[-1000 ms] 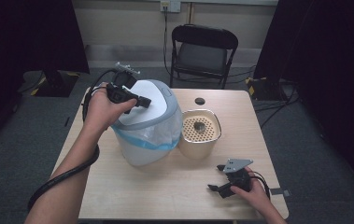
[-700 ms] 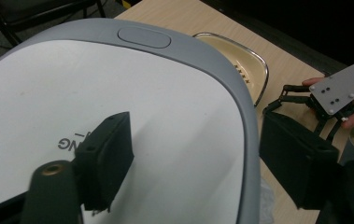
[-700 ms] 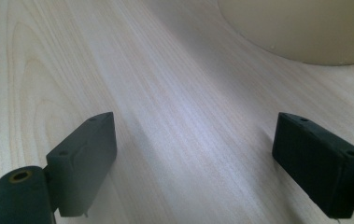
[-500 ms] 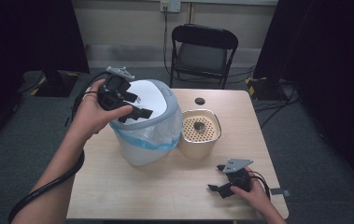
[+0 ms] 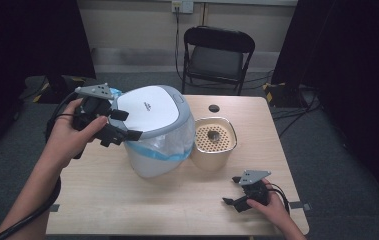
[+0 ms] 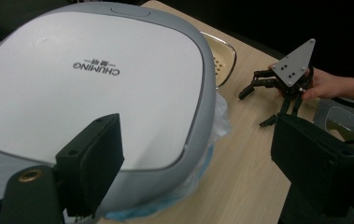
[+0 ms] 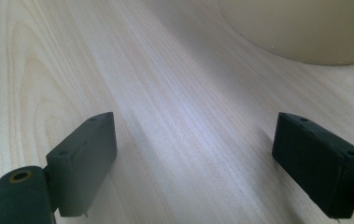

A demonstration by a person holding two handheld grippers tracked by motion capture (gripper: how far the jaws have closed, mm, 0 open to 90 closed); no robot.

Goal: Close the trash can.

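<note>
Left gripper (image 5: 122,125), jaws spread wide, is held at the left edge of the white-lidded cooker (image 5: 154,127) mid-table, gripping nothing. Right gripper (image 5: 236,191), also wide open, rests near the table's (image 5: 127,200) near-right corner, just short of the cream perforated pot (image 5: 214,142) standing right of the cooker.

Room: dim, dark at the edges from 9 to 3 o'clock.
Table (image 5: 177,200): evenly lit from overhead.
Bin lid (image 6: 95,79): bright, mild glare.
Jaws: close, soft-focused.
Shadows: faint, short.
</note>
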